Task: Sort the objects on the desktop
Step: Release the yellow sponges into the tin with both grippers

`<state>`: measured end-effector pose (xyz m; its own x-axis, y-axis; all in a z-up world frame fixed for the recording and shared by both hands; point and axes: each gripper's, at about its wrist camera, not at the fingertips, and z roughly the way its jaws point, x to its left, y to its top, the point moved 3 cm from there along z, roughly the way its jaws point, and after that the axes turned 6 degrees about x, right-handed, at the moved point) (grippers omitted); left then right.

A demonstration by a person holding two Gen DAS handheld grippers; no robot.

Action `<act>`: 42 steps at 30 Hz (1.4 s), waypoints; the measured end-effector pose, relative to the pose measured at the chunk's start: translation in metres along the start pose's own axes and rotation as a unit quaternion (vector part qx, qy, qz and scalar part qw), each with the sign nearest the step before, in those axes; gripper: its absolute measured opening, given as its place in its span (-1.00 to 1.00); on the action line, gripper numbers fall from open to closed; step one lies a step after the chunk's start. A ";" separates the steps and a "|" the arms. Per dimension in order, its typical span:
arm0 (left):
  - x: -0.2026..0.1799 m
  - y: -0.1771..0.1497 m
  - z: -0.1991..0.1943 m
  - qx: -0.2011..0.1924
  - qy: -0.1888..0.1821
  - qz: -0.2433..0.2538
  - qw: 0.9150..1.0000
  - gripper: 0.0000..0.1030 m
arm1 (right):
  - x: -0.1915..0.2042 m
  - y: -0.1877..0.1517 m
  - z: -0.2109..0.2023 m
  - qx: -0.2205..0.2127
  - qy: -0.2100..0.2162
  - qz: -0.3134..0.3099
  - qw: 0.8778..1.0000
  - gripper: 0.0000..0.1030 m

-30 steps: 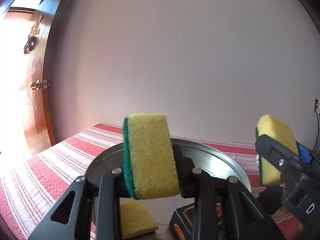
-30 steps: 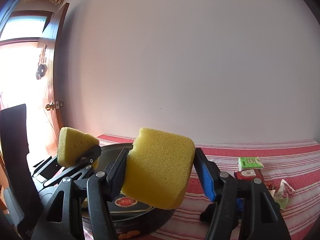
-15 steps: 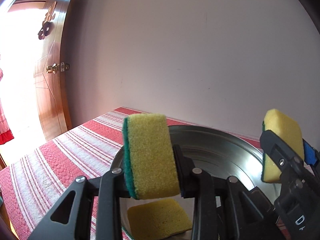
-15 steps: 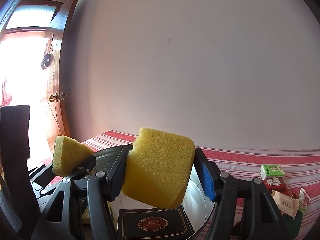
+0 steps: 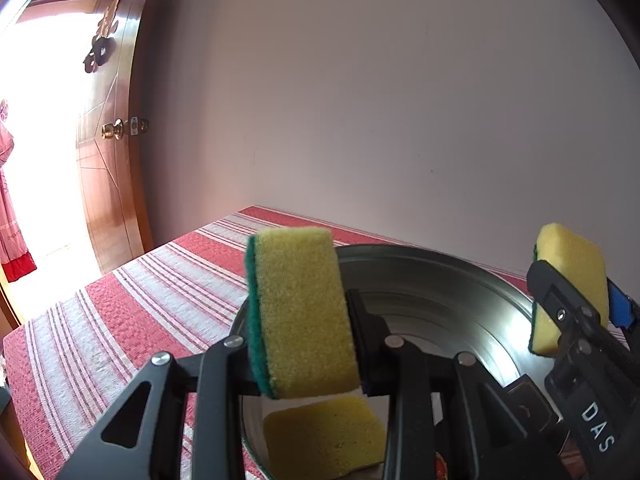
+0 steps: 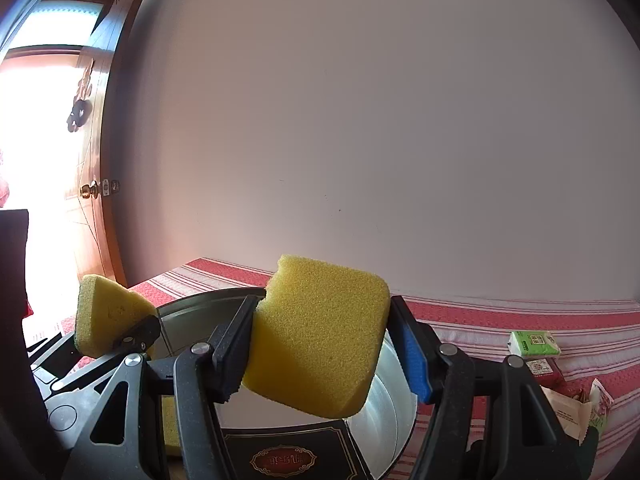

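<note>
Lettering "DAS" on right gripper (image 5: 576, 312); black box (image 6: 288, 454) emblem script unreadable.

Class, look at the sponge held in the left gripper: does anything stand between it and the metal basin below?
Nothing visible does. The left gripper holds its sponge above the open metal basin; a loose sponge and a dark box already lie inside.

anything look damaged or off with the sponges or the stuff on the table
The sponge in the right gripper has a notch missing from its upper left corner, as if torn. On the right, the packets lie in a loose heap on the tablecloth. Nothing is spilled.
</note>
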<state>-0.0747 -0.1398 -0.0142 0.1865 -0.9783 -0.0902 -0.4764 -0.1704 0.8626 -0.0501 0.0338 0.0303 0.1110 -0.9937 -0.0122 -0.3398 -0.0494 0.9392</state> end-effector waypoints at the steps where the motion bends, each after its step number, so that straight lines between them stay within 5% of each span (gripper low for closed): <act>1: 0.000 0.000 0.000 0.001 0.001 0.000 1.000 -0.40 | 0.000 0.001 0.002 0.004 0.003 0.003 1.000 0.29; 9: -0.004 0.001 0.003 0.008 0.016 0.008 1.000 -0.36 | -0.008 -0.003 0.019 0.036 0.041 0.026 0.998 0.33; 14: 0.000 0.001 -0.001 -0.003 0.043 -0.009 0.999 0.69 | -0.020 -0.011 0.023 0.049 0.061 0.051 0.996 0.54; 17: -0.001 0.000 -0.009 -0.022 0.050 -0.007 0.998 1.00 | -0.029 -0.011 0.014 0.025 0.034 0.063 0.997 0.76; 23: -0.009 -0.001 -0.015 -0.038 0.059 0.017 0.997 0.99 | -0.033 -0.012 -0.008 -0.014 -0.005 0.065 0.998 0.98; 42: -0.003 -0.002 -0.021 -0.055 0.069 0.007 0.996 0.99 | -0.019 -0.007 -0.033 -0.054 -0.020 0.024 0.998 0.99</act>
<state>-0.0557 -0.1339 -0.0051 0.3006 -0.9536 -0.0153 -0.3848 -0.1359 0.9129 -0.0192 0.0566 0.0354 0.0585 -0.9980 0.0219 -0.2400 0.0073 0.9708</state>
